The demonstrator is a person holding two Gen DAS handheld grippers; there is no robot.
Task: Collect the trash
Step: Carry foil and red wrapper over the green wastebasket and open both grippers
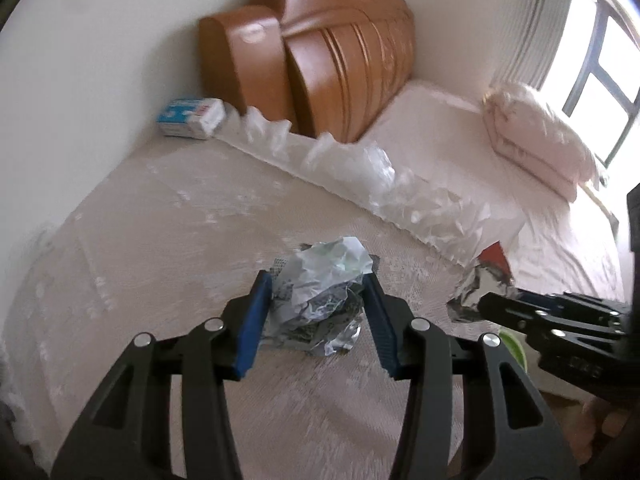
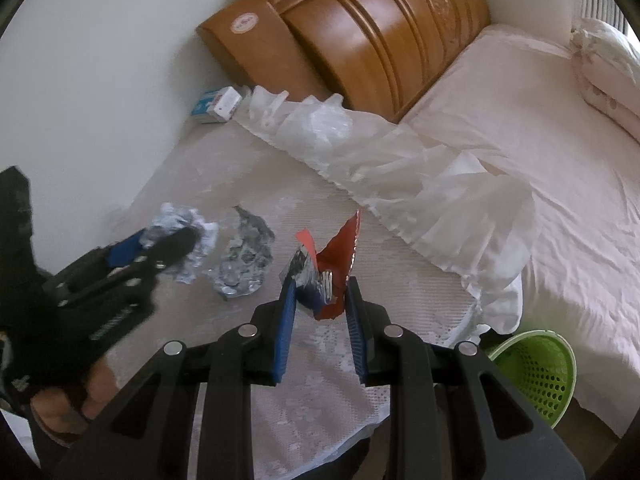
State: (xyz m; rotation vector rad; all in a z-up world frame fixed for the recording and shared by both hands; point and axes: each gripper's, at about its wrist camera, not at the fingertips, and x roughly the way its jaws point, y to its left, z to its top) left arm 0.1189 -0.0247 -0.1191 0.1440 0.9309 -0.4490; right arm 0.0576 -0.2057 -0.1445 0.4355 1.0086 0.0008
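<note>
Black linkage arms filled the bottom of both wrist views, and up front the left gripper (image 1: 318, 294) had its blue pads (image 1: 256, 320) clamped on a crumpled wad of pale paper and foil (image 1: 324, 280), which looked lifted just clear of the lace-covered table (image 1: 160, 232). Over on the other side, the right gripper (image 2: 322, 294) was squeezed tight on a red and silver wrapper (image 2: 334, 256), its torn red end sticking straight up above the fingertips. From the right wrist view, a flattened silver foil piece (image 2: 242, 260) lay loose on the lace cloth, between the two grippers and touching neither. Down at the lower right, a green mesh basket (image 2: 540, 372) sat on the floor beside the table's corner, below the bed's white ruffled skirt (image 2: 440, 200). At the far end of the table, a blue and white box (image 1: 190, 117) rested against the wall, just beside the brown wooden headboard (image 1: 340, 60). Beyond that, a folded pink quilt (image 1: 536, 140) sat on the bed near the bright window. A person's fingers showed under the left tool at the lower left of the right wrist view.
</note>
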